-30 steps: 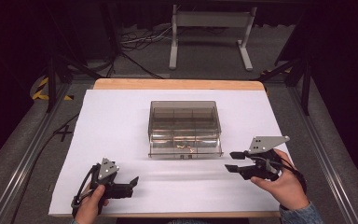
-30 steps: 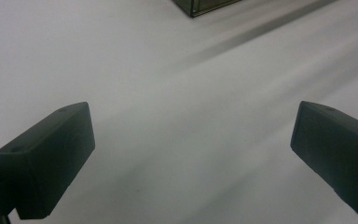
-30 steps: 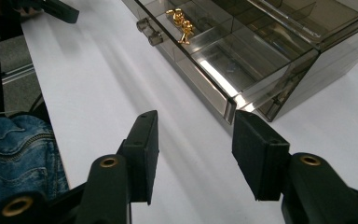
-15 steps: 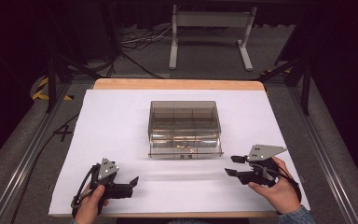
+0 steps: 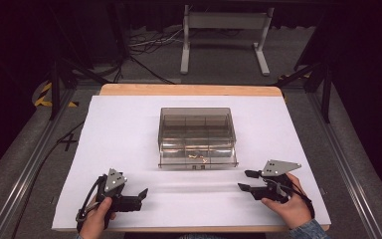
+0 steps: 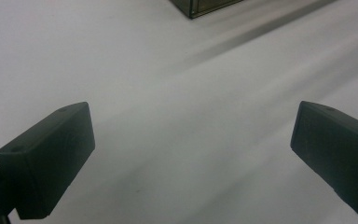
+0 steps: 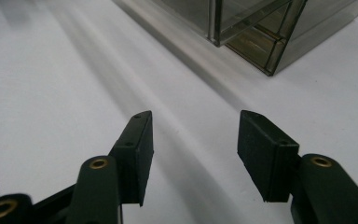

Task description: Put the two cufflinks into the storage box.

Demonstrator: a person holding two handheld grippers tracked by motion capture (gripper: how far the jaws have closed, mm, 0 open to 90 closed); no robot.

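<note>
Sitting mid-table on white paper, smoky clear plastic compartment box (image 5: 197, 137) lies fwd of both tools, long axis across. Left gripper (image 5: 138, 195) w/ jaws wide apart, empty; right gripper (image 5: 247, 180) jaws apart, empty, looks nearer, by box's front-right corner.

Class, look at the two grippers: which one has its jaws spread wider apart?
The left gripper: its jaws stand at opposite edges of its own view. The right gripper shows a narrower gap.
</note>
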